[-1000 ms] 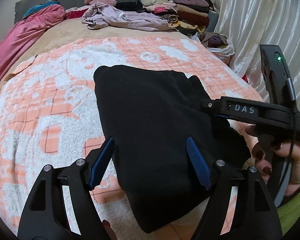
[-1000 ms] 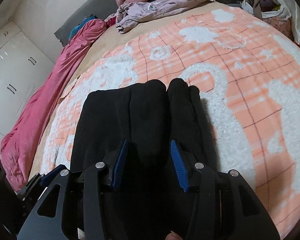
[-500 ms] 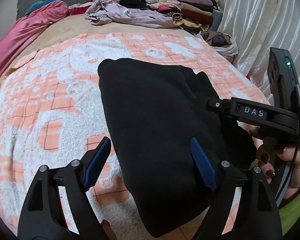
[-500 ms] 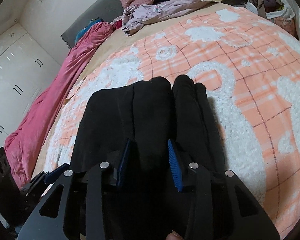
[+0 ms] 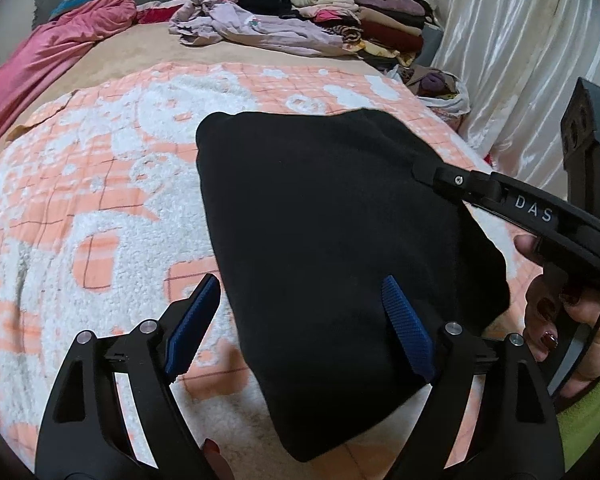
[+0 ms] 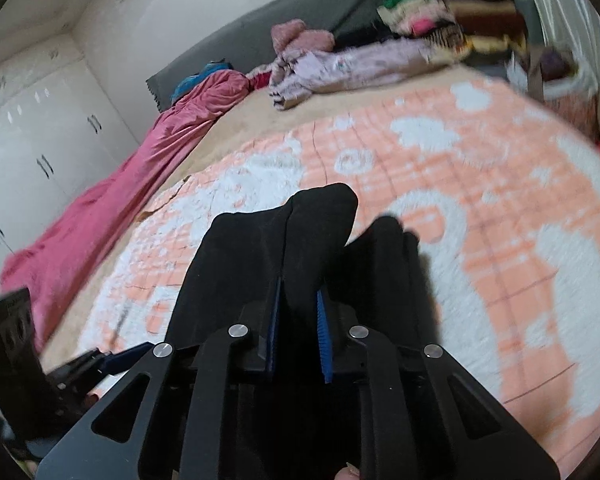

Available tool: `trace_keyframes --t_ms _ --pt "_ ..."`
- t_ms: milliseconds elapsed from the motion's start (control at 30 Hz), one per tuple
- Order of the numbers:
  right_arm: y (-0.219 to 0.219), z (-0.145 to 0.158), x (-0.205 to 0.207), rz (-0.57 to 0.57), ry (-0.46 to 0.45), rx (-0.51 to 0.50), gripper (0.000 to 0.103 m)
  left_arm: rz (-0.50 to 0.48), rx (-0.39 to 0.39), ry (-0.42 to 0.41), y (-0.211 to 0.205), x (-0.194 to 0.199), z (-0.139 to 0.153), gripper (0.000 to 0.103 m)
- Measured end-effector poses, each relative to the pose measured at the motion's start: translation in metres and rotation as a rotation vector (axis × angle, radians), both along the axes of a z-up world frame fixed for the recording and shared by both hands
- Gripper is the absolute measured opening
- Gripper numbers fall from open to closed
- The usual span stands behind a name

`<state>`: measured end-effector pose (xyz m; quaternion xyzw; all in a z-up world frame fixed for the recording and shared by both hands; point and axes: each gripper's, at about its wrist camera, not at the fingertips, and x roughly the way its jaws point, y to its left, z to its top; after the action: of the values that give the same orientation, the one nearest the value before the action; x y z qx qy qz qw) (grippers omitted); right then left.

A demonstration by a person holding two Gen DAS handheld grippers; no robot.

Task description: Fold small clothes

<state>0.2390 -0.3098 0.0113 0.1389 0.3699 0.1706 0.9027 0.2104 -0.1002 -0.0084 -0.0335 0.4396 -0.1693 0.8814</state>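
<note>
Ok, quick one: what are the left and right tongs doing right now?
Left tongs: open, one pad over the black garment, gripping nothing.
Right tongs: shut on a fold of the black garment.

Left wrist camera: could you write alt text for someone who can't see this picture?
A folded black garment lies on an orange-and-white blanket on a bed, with the open left hand-held gripper hovering over its near edge. At right, a hand holds the right hand-held gripper against the garment; piled clothes sit behind.
</note>
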Motion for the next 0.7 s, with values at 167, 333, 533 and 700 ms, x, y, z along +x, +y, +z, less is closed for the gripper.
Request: trace_keyframes --t_ms 167,333,533,700 --pt "-0.005 0.009 -0.005 -0.053 -0.058 -0.183 0.015 -0.035 -0.011 0.011 -0.011 0.004 0.002 0.078" --pt "-0.016 -0.029 0.015 -0.079 0.058 -0.231 0.015 -0.040 0.003 0.071 -0.023 0.012 -0.020 0.080" --pt "-0.015 -0.045 0.021 -0.105 0.089 -0.266 0.037 -0.028 -0.009 0.095 -0.021 0.013 -0.032 0.082" --pt "-0.038 -0.030 0.006 -0.104 0.065 -0.112 0.039 -0.024 -0.005 0.080 -0.017 0.008 -0.026 0.082"
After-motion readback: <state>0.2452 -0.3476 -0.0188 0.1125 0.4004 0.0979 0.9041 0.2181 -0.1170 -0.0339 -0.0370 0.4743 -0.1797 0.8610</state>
